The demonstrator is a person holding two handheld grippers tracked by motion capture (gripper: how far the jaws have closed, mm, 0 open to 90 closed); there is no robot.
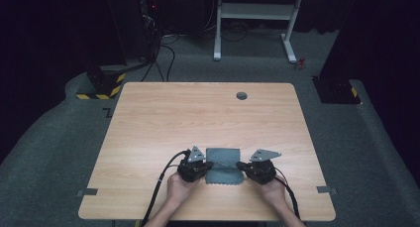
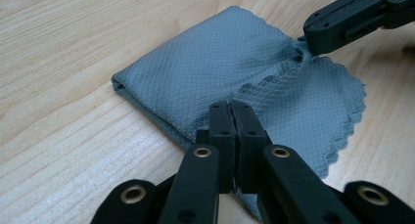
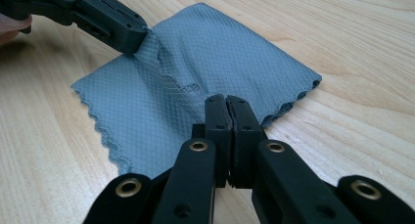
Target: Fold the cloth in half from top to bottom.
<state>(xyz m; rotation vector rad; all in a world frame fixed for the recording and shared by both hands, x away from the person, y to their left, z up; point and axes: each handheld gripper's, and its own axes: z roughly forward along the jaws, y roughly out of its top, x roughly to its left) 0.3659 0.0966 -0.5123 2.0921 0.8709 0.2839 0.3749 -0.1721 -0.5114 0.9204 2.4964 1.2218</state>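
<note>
Grey microfibre cloth (image 1: 224,165), folded on the wooden table (image 1: 198,113), is pinched at opposite edges by the closed left gripper (image 1: 204,166) and right gripper (image 1: 242,166).

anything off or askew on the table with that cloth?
Nothing damaged or spilled. The grey cloth lies partly folded near the front of the table, its top layer puckered where the left gripper and right gripper pinch opposite sides. That looks like normal mid-fold bunching; the scalloped edge underneath is uneven.

Both hands sit low and close together; left gripper (image 1: 202,168) and right gripper (image 1: 244,168) face inward (jaws pinched together).
</note>
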